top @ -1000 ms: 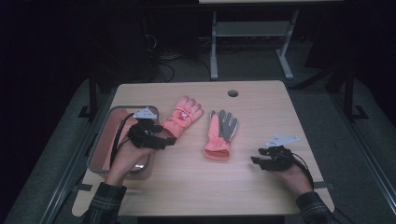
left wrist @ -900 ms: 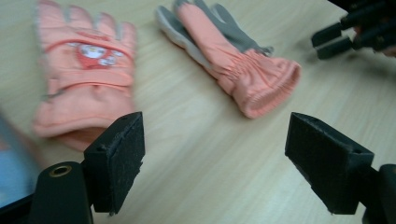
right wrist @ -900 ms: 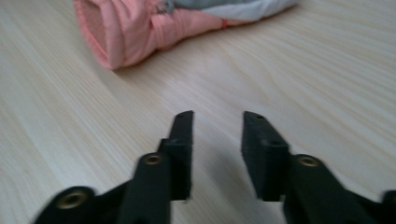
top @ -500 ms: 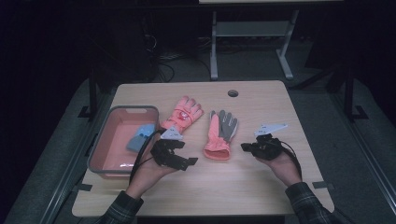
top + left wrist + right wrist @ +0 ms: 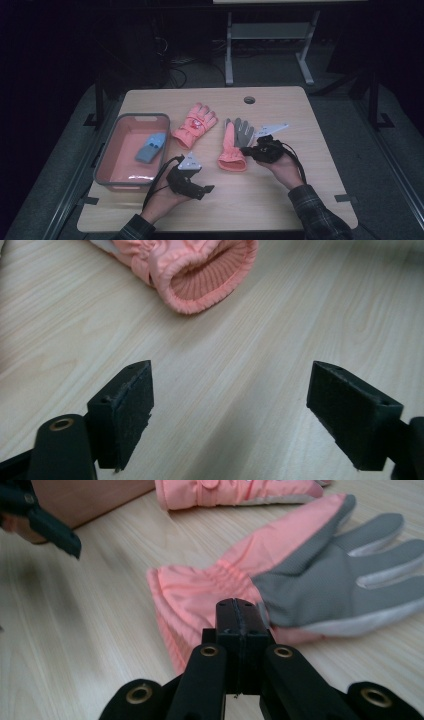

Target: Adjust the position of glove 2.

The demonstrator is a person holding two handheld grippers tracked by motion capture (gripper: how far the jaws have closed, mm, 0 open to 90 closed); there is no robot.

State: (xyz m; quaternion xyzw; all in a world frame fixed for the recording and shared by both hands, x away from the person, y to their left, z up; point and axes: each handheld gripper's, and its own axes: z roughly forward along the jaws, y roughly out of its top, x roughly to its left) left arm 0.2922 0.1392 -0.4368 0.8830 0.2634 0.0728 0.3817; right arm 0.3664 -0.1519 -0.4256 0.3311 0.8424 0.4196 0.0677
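Claws differ here — the right claw (image 5: pixel 239 630) has its jaws pressed together with nothing visibly between them, its tip just at the cuff end of the grey-palmed glove (image 5: pixel 310 575), which lies palm up on the worktop (image 5: pixel 280 195). The left claw (image 5: pixel 230 410) gapes wide and empty over bare wood — that glove's cuff lies ahead of it, apart.

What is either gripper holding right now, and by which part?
The left gripper holds nothing, jaws wide apart. The right gripper, jaws together, sits at the pink glove with the grey palm; whether it pinches fabric cannot be told.
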